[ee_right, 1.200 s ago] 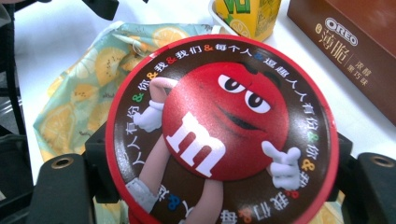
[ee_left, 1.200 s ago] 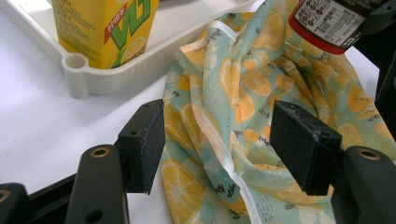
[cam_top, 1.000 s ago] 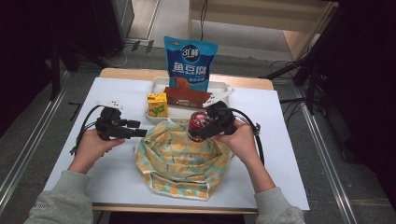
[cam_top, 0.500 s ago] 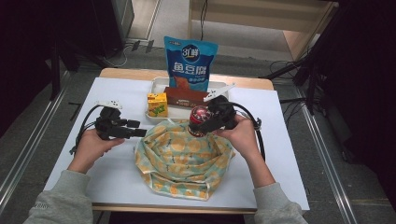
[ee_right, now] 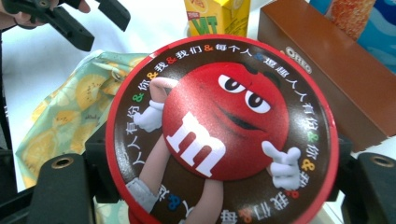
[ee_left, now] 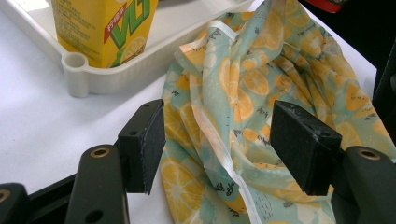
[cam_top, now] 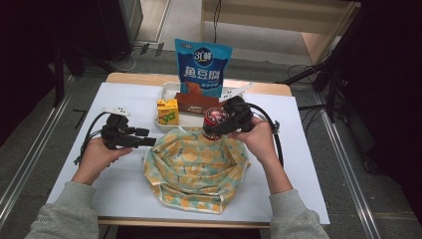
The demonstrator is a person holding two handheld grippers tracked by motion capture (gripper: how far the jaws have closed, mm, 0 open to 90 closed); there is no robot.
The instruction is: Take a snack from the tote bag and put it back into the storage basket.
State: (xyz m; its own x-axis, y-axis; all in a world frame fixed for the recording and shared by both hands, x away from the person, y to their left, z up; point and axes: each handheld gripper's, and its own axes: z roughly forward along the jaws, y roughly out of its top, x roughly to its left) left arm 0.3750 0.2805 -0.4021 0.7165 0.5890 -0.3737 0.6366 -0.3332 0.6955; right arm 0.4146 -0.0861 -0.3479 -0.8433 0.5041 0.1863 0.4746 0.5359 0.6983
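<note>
A round red candy tub (cam_top: 214, 121) with a cartoon lid (ee_right: 219, 130) hangs over the far rim of a lemon-print cloth bag (cam_top: 199, 164). My right gripper (cam_top: 222, 124) is shut on its sides. My left gripper (cam_top: 145, 142) sits low at the bag's left edge. Its jaws stand open on either side of the bag's hemmed rim (ee_left: 219, 121), apart from the cloth. The bag's mouth gapes upward on the white table (cam_top: 99, 189).
A white tray (cam_top: 168, 89) behind the bag holds a yellow juice carton (cam_top: 167, 110), a brown biscuit box (cam_top: 196, 103) and an upright blue snack bag (cam_top: 201, 67). The carton (ee_left: 102, 28) stands close to my left gripper. Cables trail from both grippers.
My right gripper has carried the tub slightly farther from the person, toward the tray. The left gripper and the bag have stayed put.
</note>
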